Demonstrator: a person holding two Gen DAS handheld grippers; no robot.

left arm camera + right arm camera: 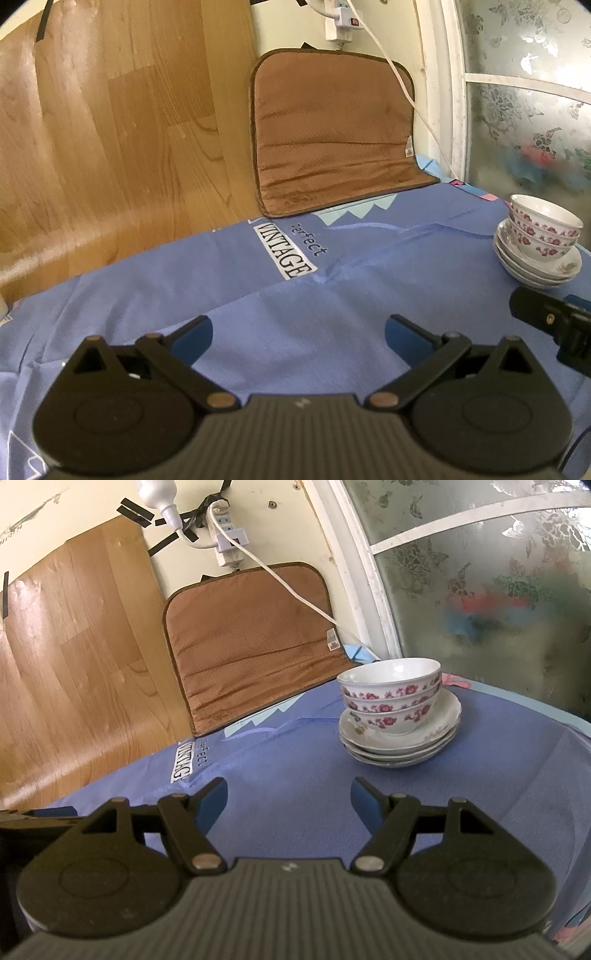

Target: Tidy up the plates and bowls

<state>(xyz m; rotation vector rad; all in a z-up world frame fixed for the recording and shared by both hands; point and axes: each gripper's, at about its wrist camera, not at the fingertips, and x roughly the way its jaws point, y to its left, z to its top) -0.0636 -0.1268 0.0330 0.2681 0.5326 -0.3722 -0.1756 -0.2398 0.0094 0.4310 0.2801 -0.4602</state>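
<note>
A blue printed tablecloth (295, 775) covers the table, with a brown cushion (251, 638) propped against the wall at twelve o'clock. The frosted floral window (480, 590) blurs whatever lies behind it. At one o'clock from the right gripper (288, 801), three red-flowered bowls (391, 698) sit nested on stacked white plates (399, 742); their count is unclear. Right gripper and left gripper (299, 336) both gape wide and empty.
</note>
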